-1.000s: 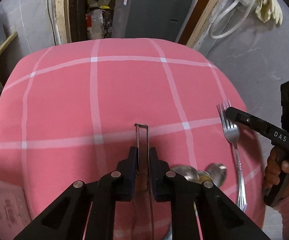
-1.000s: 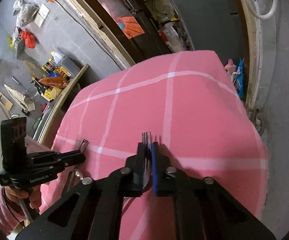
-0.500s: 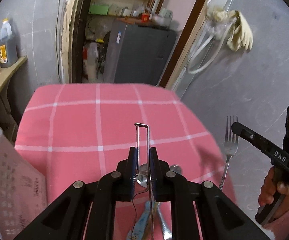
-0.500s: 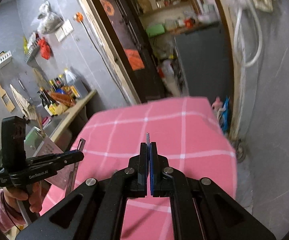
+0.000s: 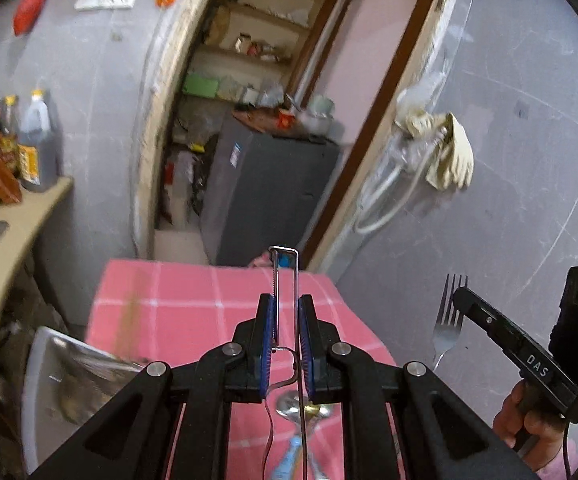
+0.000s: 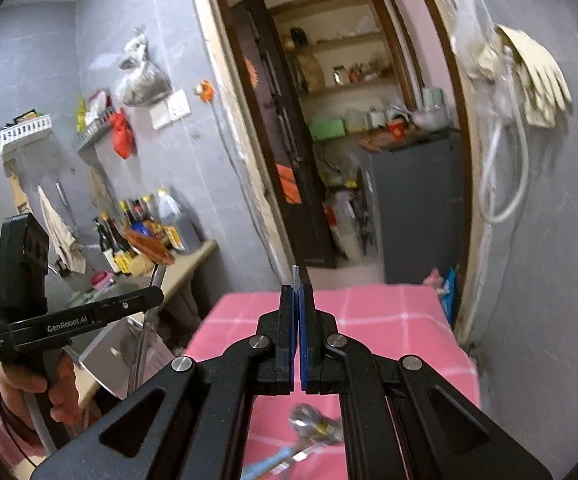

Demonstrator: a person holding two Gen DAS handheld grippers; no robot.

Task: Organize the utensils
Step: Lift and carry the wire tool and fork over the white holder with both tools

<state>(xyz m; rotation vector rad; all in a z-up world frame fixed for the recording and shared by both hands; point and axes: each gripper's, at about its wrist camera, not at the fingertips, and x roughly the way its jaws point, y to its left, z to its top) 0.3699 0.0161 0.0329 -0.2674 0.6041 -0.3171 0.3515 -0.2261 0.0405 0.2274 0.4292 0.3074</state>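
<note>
Metal fills both sets of jaws. The left gripper is clamped on a thin wire utensil, a narrow loop of rod that stands out past the blue pads and ends in a squared-off top; its lower wire curls down under the jaws. What kind of utensil it is cannot be told from this end. The right gripper is pressed tight on a fork, and here the two views part: the right wrist camera sees only a thin edge of metal poking out between the pads, while the left wrist camera, looking across, shows the whole head with its tines up, beside the black fingers and the hand on the grip.

The right wrist view in turn shows the left gripper from the side, a hand in a pink sleeve holding it, and the wire utensil hanging down below its fingers. Just behind that sits a shiny metal tray, which the left view shows below and left of its own jaws.

Under both grippers lies the pink checked tablecloth. On it, below the jaws, rest spoons, one with a light blue handle, blurred in both views.
</note>
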